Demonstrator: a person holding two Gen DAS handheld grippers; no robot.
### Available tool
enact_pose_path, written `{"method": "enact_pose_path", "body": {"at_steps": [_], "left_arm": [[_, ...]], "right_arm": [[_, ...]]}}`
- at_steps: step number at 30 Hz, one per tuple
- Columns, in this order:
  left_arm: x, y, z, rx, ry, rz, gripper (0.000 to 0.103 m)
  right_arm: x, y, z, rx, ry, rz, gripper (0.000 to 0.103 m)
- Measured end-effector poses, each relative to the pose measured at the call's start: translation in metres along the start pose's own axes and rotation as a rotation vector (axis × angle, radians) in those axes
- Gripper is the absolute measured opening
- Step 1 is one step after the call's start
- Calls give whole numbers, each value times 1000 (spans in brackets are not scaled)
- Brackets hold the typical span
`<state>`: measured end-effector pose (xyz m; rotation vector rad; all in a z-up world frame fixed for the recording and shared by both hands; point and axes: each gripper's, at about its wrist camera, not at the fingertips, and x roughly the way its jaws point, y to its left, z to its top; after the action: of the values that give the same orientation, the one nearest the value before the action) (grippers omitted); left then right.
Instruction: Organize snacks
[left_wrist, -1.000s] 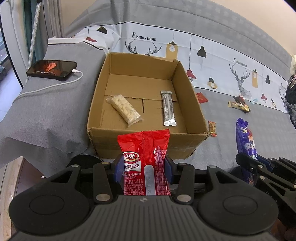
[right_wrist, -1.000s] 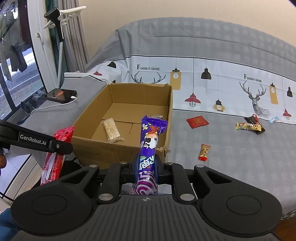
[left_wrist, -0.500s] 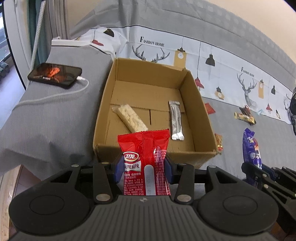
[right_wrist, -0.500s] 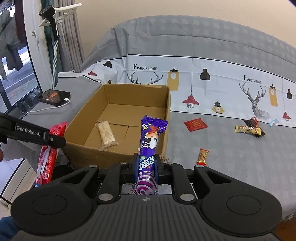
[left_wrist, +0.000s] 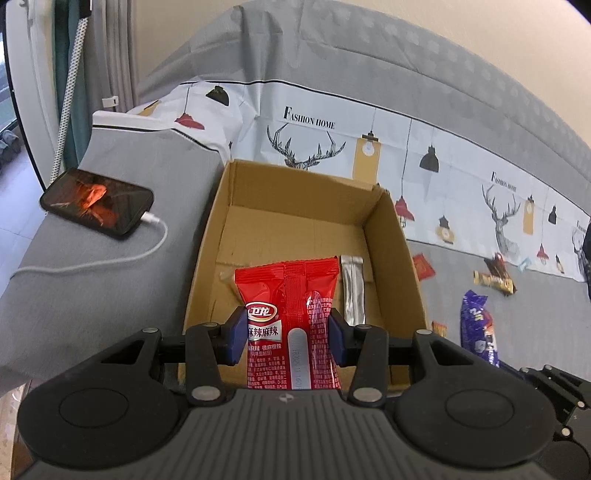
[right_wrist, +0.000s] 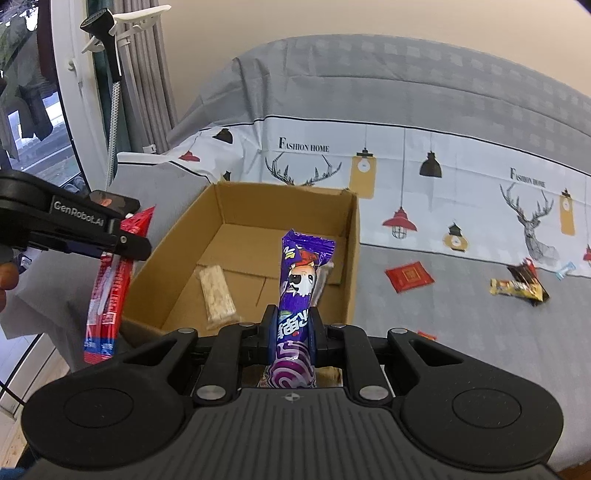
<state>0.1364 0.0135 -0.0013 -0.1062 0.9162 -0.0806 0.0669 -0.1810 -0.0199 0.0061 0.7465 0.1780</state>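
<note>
My left gripper is shut on a red snack packet and holds it upright over the near wall of an open cardboard box. My right gripper is shut on a purple snack packet, upright just before the box on its near right side. Inside the box lie a pale cracker bar and a silver stick packet. The left gripper with the red packet shows at the left of the right wrist view. The purple packet shows at the right of the left wrist view.
The box sits on a grey bed cover. A phone on a white cable lies left of the box. Loose snacks lie to the right: a red packet, a yellow-and-dark wrapper pair, a small orange packet. A window is at far left.
Both grippers have moved forward and up toward the box with their packets still held. The left gripper's red packet now overlaps the box's near wall and hides the cracker bar.
</note>
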Motion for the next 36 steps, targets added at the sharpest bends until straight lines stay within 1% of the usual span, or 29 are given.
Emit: {"method": "enact_pose_path", "body": {"at_steps": [8, 16, 26, 36], "left_arm": [[34, -1, 20, 2, 26, 5, 49], [74, 2, 36, 6, 60, 21, 49], [120, 3, 43, 14, 119, 39, 49], [148, 3, 43, 30, 150, 83, 51]], "right_arm": [[41, -1, 22, 5, 17, 18, 17], [79, -9, 29, 19, 60, 29, 17], [117, -14, 31, 31, 106, 40, 17], [139, -17, 33, 52, 122, 40, 17]]}}
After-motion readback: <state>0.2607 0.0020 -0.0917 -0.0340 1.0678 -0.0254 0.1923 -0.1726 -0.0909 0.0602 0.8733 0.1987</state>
